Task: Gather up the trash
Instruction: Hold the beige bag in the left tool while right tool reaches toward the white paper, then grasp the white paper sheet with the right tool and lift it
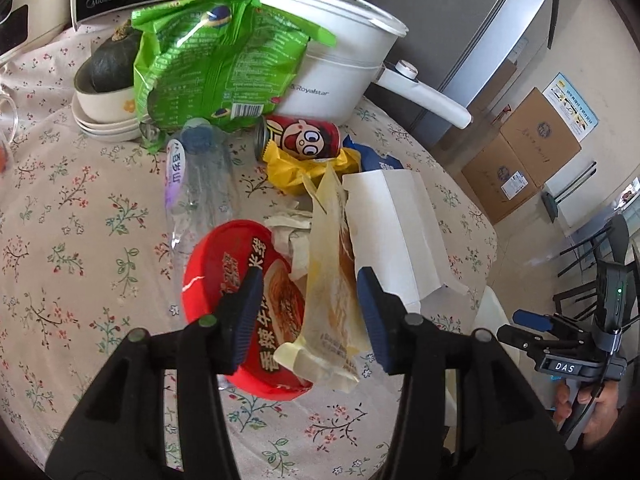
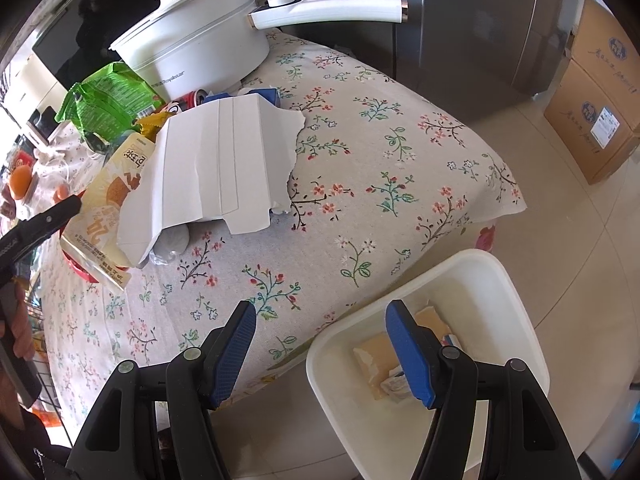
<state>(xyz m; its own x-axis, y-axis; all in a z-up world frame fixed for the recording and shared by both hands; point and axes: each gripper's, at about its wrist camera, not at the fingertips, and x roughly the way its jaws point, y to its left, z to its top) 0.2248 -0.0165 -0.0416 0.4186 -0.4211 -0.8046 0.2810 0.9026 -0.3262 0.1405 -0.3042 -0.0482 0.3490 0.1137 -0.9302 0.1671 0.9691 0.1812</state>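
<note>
A pile of trash lies on the flowered tablecloth (image 1: 80,208). In it are a red noodle-cup lid (image 1: 216,276), a yellowish clear wrapper (image 1: 332,280), a torn white carton (image 1: 396,224), crumpled paper (image 1: 292,236), a clear bottle (image 1: 200,184), a red can (image 1: 304,136) and a green bag (image 1: 212,64). My left gripper (image 1: 310,274) hangs open over the lid, and the wrapper stands loose between its fingers. My right gripper (image 2: 320,308) is open and holds nothing, above the table edge and the white bin (image 2: 460,264). Yellow scraps (image 2: 376,364) lie inside the bin.
A white electric pot (image 1: 328,52) with a long handle stands behind the pile. Stacked bowls with a dark squash (image 1: 104,92) sit at the back left. Cardboard boxes (image 2: 592,92) and a steel fridge (image 2: 480,20) stand on the floor beyond the table.
</note>
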